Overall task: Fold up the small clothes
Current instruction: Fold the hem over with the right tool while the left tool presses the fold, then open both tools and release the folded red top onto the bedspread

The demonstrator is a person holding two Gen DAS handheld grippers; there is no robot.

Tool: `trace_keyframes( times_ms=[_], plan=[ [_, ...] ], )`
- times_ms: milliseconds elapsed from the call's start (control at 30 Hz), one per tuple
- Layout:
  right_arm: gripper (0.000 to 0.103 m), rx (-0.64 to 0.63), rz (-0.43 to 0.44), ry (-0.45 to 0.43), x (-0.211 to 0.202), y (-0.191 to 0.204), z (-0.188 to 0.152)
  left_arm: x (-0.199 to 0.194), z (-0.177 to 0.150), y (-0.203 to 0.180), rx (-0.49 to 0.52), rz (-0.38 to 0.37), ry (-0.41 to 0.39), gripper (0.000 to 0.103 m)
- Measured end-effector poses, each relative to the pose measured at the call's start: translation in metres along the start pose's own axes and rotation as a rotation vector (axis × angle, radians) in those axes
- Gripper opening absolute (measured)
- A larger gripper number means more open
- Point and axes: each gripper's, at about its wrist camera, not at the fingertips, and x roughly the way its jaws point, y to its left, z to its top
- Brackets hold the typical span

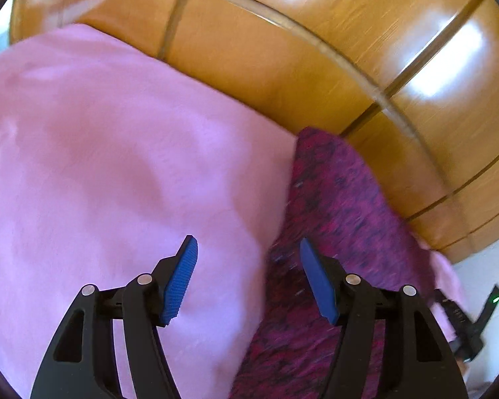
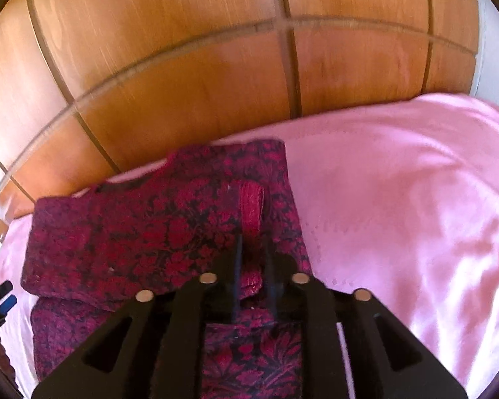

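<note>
Right wrist view: the dark red patterned garment (image 2: 156, 232) lies on the pink blanket (image 2: 399, 199), near the wooden wardrobe (image 2: 183, 83). The right gripper (image 2: 254, 252) has its jaws narrow around a red ribbed cuff (image 2: 251, 209); a firm grip I cannot tell. The left gripper (image 1: 249, 266) stands wide and empty above the garment's edge.

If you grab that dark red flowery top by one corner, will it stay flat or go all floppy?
Probably floppy: the red patterned top already lies in soft folded layers on the pink blanket, so a lifted corner would likely droop. It looks knitted and thin, so probably light. The fuzzy blanket might grip it, so a push would likely bunch it.
</note>
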Motion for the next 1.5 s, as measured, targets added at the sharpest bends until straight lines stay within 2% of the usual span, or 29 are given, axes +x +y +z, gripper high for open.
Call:
trace_keyframes(
  times_ms=[33,67,200,300,367,567,600,633,667,733,800,867,967,1033,1100,1167,1300,1367,1400,1500],
  plan=[
    [0.036,-0.004,-0.001,-0.023,-0.005,0.003,0.001,0.001,0.005,-0.004,-0.007,-0.024,0.004,0.063],
    [0.040,-0.013,-0.001,-0.062,-0.014,0.008,0.003,0.002,0.008,-0.005,-0.006,-0.034,0.004,0.063],
    [0.041,-0.078,0.070,-0.103,-0.027,0.032,0.007,0.024,0.026,-0.012,-0.012,-0.093,0.043,0.063],
    [0.041,-0.134,0.134,-0.083,-0.022,0.051,0.007,0.045,0.043,-0.016,-0.031,-0.123,0.077,0.063],
    [0.042,-0.167,0.153,-0.061,-0.015,0.059,0.007,0.058,0.051,-0.020,-0.048,-0.167,0.110,0.063],
    [0.042,-0.203,0.105,0.004,0.013,0.061,-0.001,0.100,0.066,-0.034,-0.073,-0.192,0.175,0.063],
    [0.042,-0.202,0.087,0.014,0.018,0.058,-0.002,0.106,0.067,-0.035,-0.084,-0.208,0.182,0.060],
    [0.042,-0.197,0.082,0.022,0.019,0.055,-0.005,0.109,0.067,-0.038,-0.084,-0.213,0.183,0.050],
    [0.042,-0.193,0.081,0.026,0.021,0.051,-0.006,0.111,0.066,-0.045,-0.062,-0.208,0.175,0.031],
    [0.042,-0.198,0.068,0.029,0.024,0.046,-0.010,0.103,0.060,-0.057,0.008,-0.171,0.107,0.024],
    [0.041,-0.211,0.052,0.032,0.027,0.041,-0.017,0.097,0.049,-0.072,0.123,-0.078,0.057,0.022],
    [0.041,-0.237,0.040,0.023,0.030,0.038,-0.022,0.108,0.034,-0.085,0.244,0.069,0.044,0.022],
    [0.041,-0.255,0.009,0.019,0.034,0.043,-0.024,0.123,0.023,-0.100,0.339,0.182,0.030,0.022],
    [0.041,-0.251,-0.013,0.014,0.037,0.045,-0.025,0.123,0.024,-0.106,0.348,0.214,0.032,0.024],
    [0.042,-0.243,-0.019,0.009,0.039,0.045,-0.026,0.111,0.026,-0.109,0.316,0.239,0.011,0.031],
    [0.042,-0.239,-0.021,0.003,0.039,0.045,-0.027,0.085,0.021,-0.115,0.326,0.262,-0.085,0.031],
    [0.042,-0.231,-0.014,-0.008,0.038,0.044,-0.028,0.047,-0.007,-0.134,0.407,0.168,-0.181,0.031],
    [0.042,-0.225,-0.016,-0.014,0.037,0.044,-0.028,0.044,-0.024,-0.142,0.442,0.132,-0.168,0.031],
    [0.043,-0.222,-0.016,-0.017,0.037,0.044,-0.029,0.049,-0.035,-0.144,0.459,0.112,-0.135,0.031],
    [0.043,-0.222,-0.021,-0.024,0.036,0.045,-0.031,0.071,-0.049,-0.136,0.471,0.159,-0.057,0.031]
  ],
)
